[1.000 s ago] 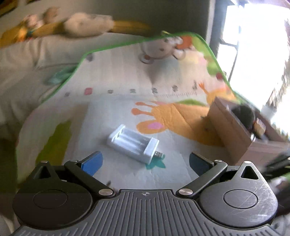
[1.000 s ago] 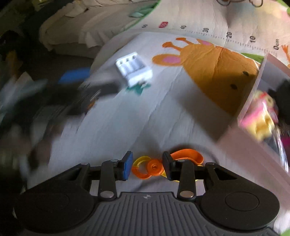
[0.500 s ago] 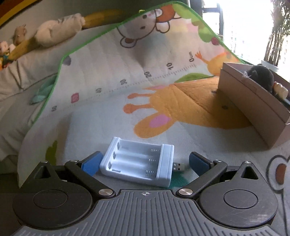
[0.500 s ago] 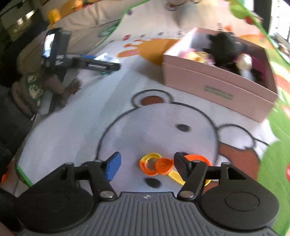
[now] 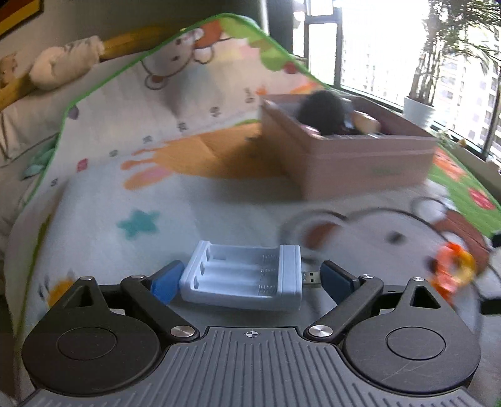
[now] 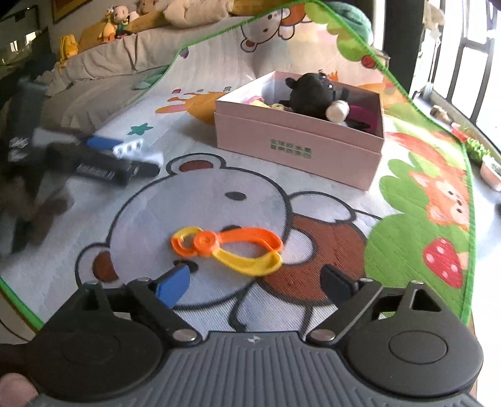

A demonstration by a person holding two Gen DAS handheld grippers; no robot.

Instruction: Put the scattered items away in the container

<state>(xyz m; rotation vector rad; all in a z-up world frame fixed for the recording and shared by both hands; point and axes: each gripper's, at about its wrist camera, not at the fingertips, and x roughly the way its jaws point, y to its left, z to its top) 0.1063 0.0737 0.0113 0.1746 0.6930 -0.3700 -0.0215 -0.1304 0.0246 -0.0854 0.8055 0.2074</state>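
My left gripper (image 5: pixel 250 280) is shut on a white battery charger (image 5: pixel 242 277) with a USB plug, lifted off the play mat. The same charger (image 6: pixel 130 146) and the left gripper (image 6: pixel 103 156) show blurred at the left of the right wrist view. The pink cardboard box (image 6: pixel 297 147) holds a black plush toy (image 6: pixel 313 94) and other items; it also shows in the left wrist view (image 5: pixel 360 156). My right gripper (image 6: pixel 255 281) is open and empty, just behind an orange and yellow plastic toy (image 6: pixel 228 247) that lies on the mat.
The cartoon play mat (image 6: pixel 219 200) covers the floor, with a green edge (image 6: pixel 466 219) at the right. Plush toys and cushions (image 6: pixel 175 12) lie at the back. A window with a potted plant (image 5: pixel 418 109) is at the far right.
My left gripper closed on the charger, lifted it and swung right toward the box. My right gripper opened wider and drew back from the orange and yellow toy.
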